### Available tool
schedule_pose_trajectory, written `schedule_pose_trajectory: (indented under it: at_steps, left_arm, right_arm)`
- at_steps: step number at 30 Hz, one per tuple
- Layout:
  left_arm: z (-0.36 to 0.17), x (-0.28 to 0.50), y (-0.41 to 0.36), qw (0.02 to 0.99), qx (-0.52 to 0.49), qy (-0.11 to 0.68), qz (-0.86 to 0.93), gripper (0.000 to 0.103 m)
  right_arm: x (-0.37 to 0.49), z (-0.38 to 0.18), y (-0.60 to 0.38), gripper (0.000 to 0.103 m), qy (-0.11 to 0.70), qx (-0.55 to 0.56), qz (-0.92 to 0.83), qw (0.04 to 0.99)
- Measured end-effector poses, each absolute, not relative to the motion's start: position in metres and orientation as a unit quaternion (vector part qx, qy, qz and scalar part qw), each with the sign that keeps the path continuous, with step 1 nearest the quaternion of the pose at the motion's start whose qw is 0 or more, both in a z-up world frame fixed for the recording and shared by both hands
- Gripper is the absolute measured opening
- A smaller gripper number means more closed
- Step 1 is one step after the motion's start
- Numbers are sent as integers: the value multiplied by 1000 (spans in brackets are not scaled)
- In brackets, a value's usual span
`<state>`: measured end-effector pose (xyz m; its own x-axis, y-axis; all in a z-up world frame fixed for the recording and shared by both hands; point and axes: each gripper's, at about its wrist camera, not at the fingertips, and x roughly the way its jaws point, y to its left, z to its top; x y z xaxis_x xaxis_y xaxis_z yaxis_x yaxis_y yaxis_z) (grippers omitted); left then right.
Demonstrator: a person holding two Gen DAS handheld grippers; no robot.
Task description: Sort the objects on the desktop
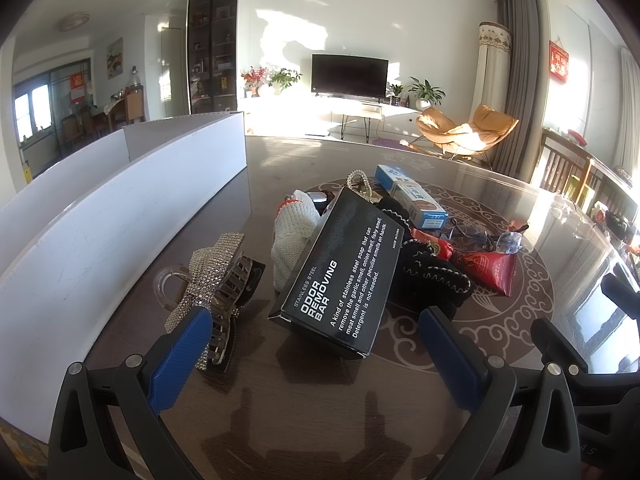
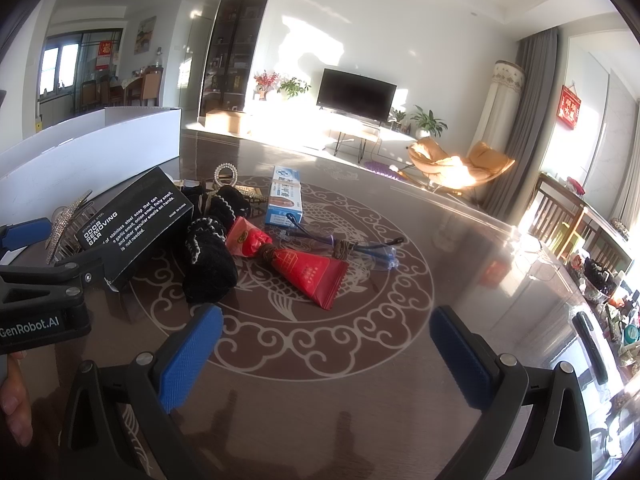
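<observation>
A pile of objects lies on the dark patterned table point(image 2: 400, 400). In the left wrist view a black "Odor Removing Bar" box point(image 1: 344, 276) leans on a white knit glove point(image 1: 292, 236), with a rhinestone bow hair clip point(image 1: 212, 280) to its left. My left gripper point(image 1: 316, 344) is open just before the box, its left finger beside the clip. In the right wrist view my right gripper point(image 2: 326, 344) is open and empty, short of a red packet point(image 2: 308, 270), a black knit item point(image 2: 210, 256), the black box point(image 2: 136, 228) and a blue-white box point(image 2: 285, 196).
A white divided bin point(image 1: 120, 208) stands along the table's left side, also showing in the right wrist view point(image 2: 88, 148). Blue-framed glasses point(image 2: 360, 250) lie behind the red packet. A pearl clip point(image 2: 226, 174) sits at the back of the pile. Clutter lines the right edge point(image 2: 608, 280).
</observation>
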<state>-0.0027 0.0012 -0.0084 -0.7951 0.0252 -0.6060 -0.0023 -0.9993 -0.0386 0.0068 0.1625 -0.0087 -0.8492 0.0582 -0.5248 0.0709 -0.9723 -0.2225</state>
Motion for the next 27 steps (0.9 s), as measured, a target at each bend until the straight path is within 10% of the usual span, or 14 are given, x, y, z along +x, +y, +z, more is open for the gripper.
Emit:
schedule_pose_trajectory:
  at_steps: [27]
  left_arm:
    - [-9, -3, 2, 7, -320, -18, 947, 103]
  right_arm:
    - [7, -11, 162, 103, 118, 276, -954, 3]
